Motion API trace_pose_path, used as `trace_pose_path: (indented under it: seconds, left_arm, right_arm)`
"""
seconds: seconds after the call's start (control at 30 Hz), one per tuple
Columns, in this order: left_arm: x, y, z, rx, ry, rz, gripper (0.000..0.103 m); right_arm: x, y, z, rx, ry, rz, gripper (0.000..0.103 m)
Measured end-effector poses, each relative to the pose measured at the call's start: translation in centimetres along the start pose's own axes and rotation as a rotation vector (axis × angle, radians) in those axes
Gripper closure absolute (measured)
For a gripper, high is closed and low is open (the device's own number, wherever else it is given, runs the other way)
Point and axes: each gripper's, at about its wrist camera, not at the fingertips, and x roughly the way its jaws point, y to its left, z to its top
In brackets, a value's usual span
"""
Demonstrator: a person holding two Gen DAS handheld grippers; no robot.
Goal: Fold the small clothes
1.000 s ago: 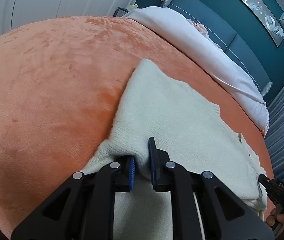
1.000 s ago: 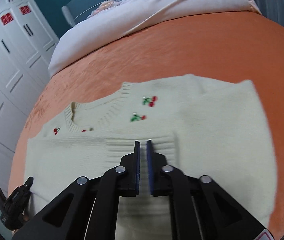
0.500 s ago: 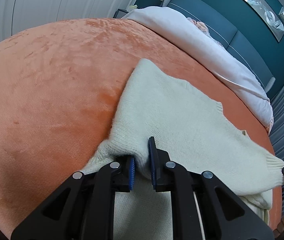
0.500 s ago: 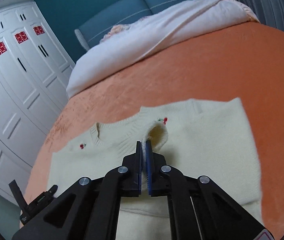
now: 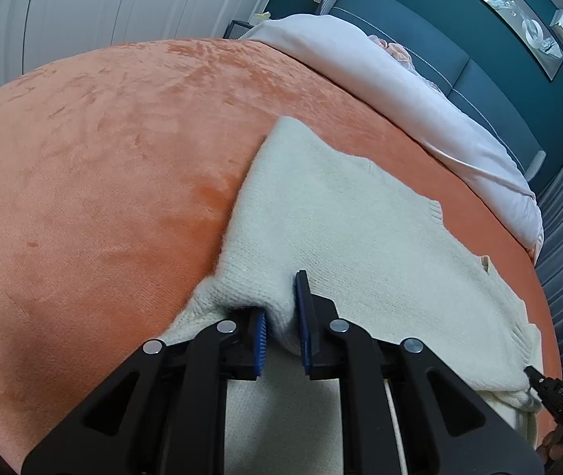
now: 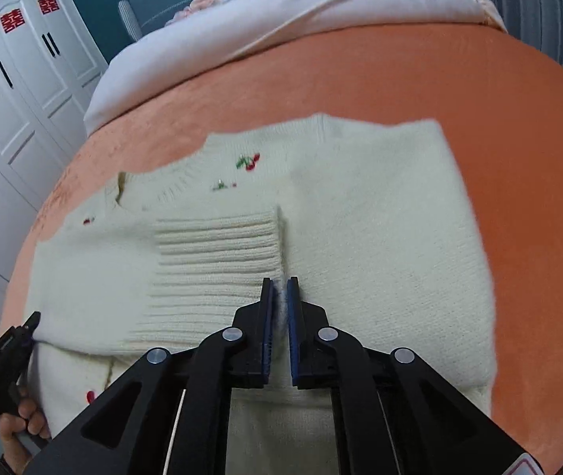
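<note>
A cream knit sweater (image 6: 380,221) with small red cherry embroidery lies on the orange bedspread (image 6: 400,79). One sleeve with its ribbed cuff (image 6: 218,253) is folded across the body. My right gripper (image 6: 279,289) is shut on the sleeve's edge beside the cuff. In the left wrist view the sweater (image 5: 341,213) spreads away to the right. My left gripper (image 5: 281,312) is shut on a bunched fold of the sweater near its left edge. The other gripper's tip shows at the lower right of that view (image 5: 554,388).
The orange bedspread (image 5: 103,178) stretches wide to the left of the sweater. A white duvet (image 5: 400,79) and blue headboard (image 5: 459,59) lie beyond. White wardrobe doors (image 6: 12,99) stand at the left of the right wrist view.
My right gripper lifted the sleeve cuff, then brought it back down across the sweater's body. My left gripper kept its grip with little movement.
</note>
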Motion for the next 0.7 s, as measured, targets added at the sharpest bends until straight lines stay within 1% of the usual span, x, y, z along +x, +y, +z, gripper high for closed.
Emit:
trace_pose_path:
  seconds: [0.03, 0.07, 0.1, 0.13, 0.17, 0.23, 0.27, 0.3, 0.33, 0.37, 0.4, 0.43, 0.47, 0.5, 0.53, 0.57, 0.6, 0.67, 0.7]
  left_arm:
    - [0.0, 0.0, 0.0, 0.0, -0.003, -0.001, 0.09]
    - [0.0, 0.0, 0.0, 0.001, -0.006, -0.001, 0.09]
    - [0.0, 0.0, 0.0, 0.003, -0.009, 0.001, 0.09]
    - [0.0, -0.1, 0.0, 0.005, -0.01, 0.003, 0.09]
    - [0.1, 0.0, 0.0, 0.005, -0.01, 0.002, 0.09]
    - [0.1, 0.0, 0.0, 0.002, -0.009, -0.001, 0.09]
    - [0.1, 0.0, 0.1, 0.0, -0.008, -0.003, 0.09]
    - [0.1, 0.1, 0.0, -0.002, -0.008, -0.007, 0.09]
    - [0.0, 0.2, -0.1, -0.008, -0.009, -0.013, 0.09]
    - [0.0, 0.4, -0.1, -0.014, -0.009, -0.022, 0.09]
    - [0.0, 0.5, -0.1, -0.02, -0.009, -0.03, 0.09]
    - [0.0, 0.6, -0.1, -0.024, -0.01, -0.035, 0.09]
    - [0.1, 0.6, -0.1, -0.024, -0.012, -0.038, 0.09]
    - [0.1, 0.6, -0.2, -0.024, -0.014, -0.04, 0.09]
    - [0.1, 0.7, -0.2, -0.026, -0.015, -0.044, 0.09]
    - [0.1, 0.7, -0.2, -0.027, -0.016, -0.046, 0.089]
    - [0.0, 0.7, -0.2, -0.029, -0.016, -0.048, 0.089]
    - [-0.3, 0.8, 0.0, -0.044, -0.007, -0.059, 0.089]
    - [-0.6, 0.8, 0.2, -0.052, 0.01, -0.067, 0.089]
  right_arm:
    - [-1.4, 0.9, 0.3, -0.024, -0.05, -0.043, 0.089]
    - [-2.7, 2.2, 0.6, -0.04, -0.102, -0.033, 0.087]
    - [-3.7, 3.7, 0.9, -0.056, -0.134, 0.029, 0.087]
    - [-3.8, 6.2, 1.4, -0.093, -0.123, 0.107, 0.087]
    - [-3.5, 8.5, 1.6, -0.139, -0.098, 0.151, 0.088]
    - [-1.3, 14.3, 1.5, -0.24, -0.013, 0.26, 0.089]
    - [0.3, 16.7, 1.3, -0.271, 0.036, 0.292, 0.096]
    - [2.3, 18.7, 1.0, -0.305, 0.081, 0.293, 0.099]
    - [3.8, 19.7, 0.7, -0.329, 0.105, 0.268, 0.099]
    - [4.9, 19.9, 0.6, -0.345, 0.116, 0.223, 0.099]
    - [5.6, 18.9, 0.7, -0.351, 0.105, 0.155, 0.099]
    - [5.7, 17.2, 0.9, -0.331, 0.084, 0.106, 0.101]
    - [5.3, 14.0, 1.2, -0.275, 0.067, 0.08, 0.102]
    - [4.8, 11.1, 1.3, -0.207, 0.061, 0.08, 0.103]
    - [4.1, 6.8, 1.4, -0.119, 0.058, 0.047, 0.103]
    - [3.1, 3.2, 1.2, -0.044, 0.051, 0.059, 0.103]
    - [1.3, -0.6, 0.6, 0.029, 0.045, 0.032, 0.103]
    - [-2.4, -4.7, -1.0, 0.094, 0.031, -0.089, 0.096]
    - [-4.4, -6.2, -2.0, 0.114, 0.023, -0.064, 0.101]
